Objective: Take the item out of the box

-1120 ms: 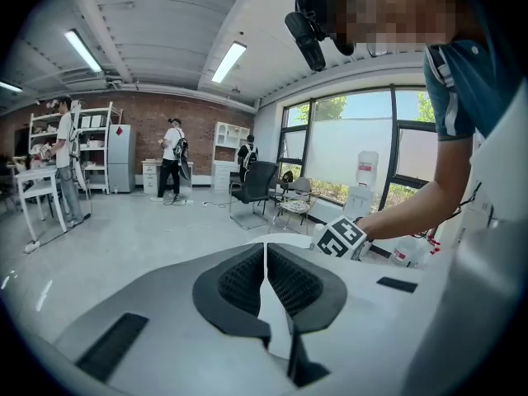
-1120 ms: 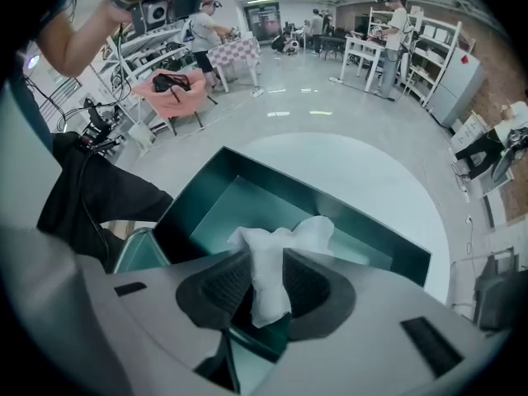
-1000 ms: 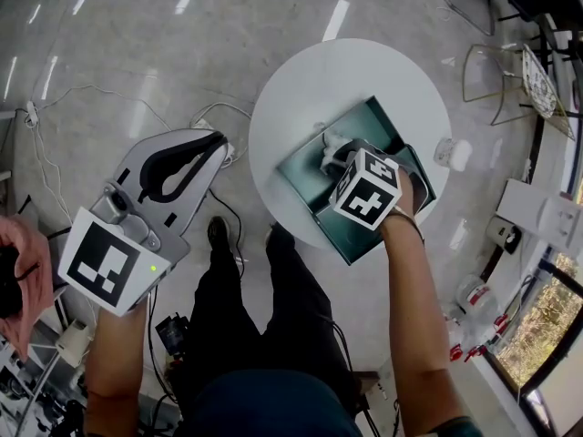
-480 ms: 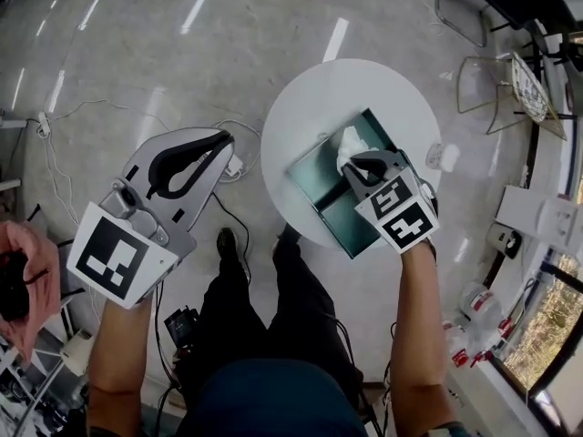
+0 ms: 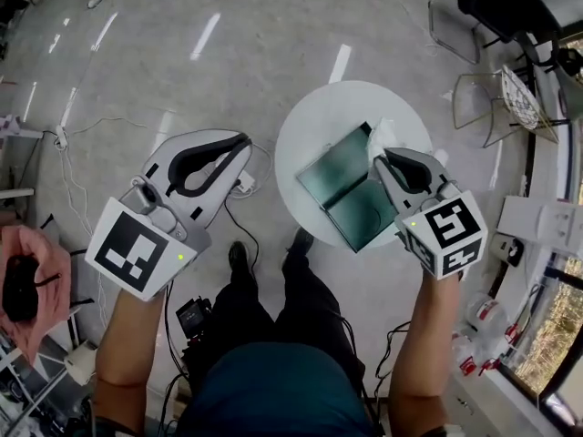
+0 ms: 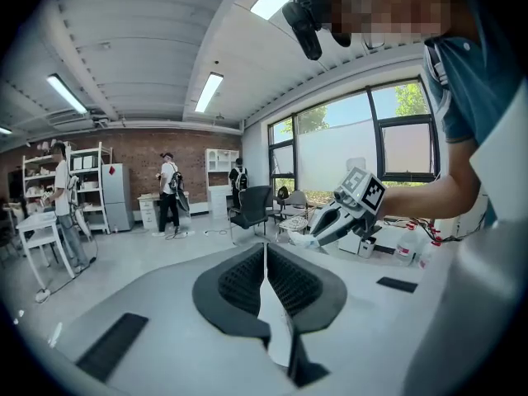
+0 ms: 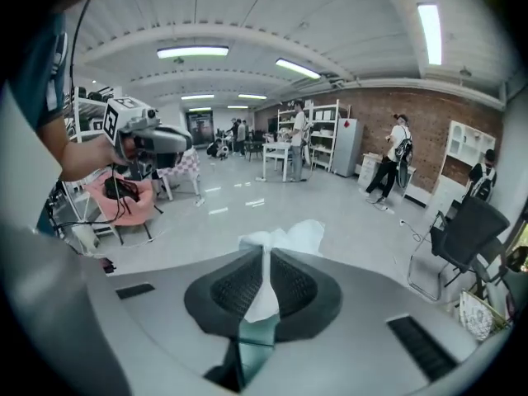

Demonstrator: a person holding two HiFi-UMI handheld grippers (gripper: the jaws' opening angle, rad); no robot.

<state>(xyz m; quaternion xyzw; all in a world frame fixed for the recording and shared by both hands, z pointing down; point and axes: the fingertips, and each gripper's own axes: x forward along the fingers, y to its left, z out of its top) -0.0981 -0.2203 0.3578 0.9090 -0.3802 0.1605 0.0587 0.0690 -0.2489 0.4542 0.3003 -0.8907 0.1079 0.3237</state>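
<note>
A round, smooth white counter (image 5: 314, 121) carries a flat rectangular box (image 5: 351, 194) of dark teal glossy card, which shows two shiny faces meeting along a straight crease. The right gripper (image 5: 381, 157), a smooth grey shell with black ribbed pads (image 7: 290, 285), reaches over the box's far right edge. Its jaws are clenched on a crumpled white paper tissue (image 7: 280, 239). The soft sheet is pinched in the narrow slit between the pads. Its ruffled top billows out beyond the tips and a thin tail hangs down toward the teal surface below. From the head view the tissue sits at the far right corner of the box, above the counter. Whether its tail touches the box cannot be told.

The left gripper (image 5: 242, 143) has the same grey shell and a black-and-white marker cube (image 5: 137, 248) at its near end. It hangs well to the left of the counter over the polished grey floor (image 5: 182, 53). Its dimpled black pads (image 6: 239, 280) are pressed flat together with nothing between them.
</note>
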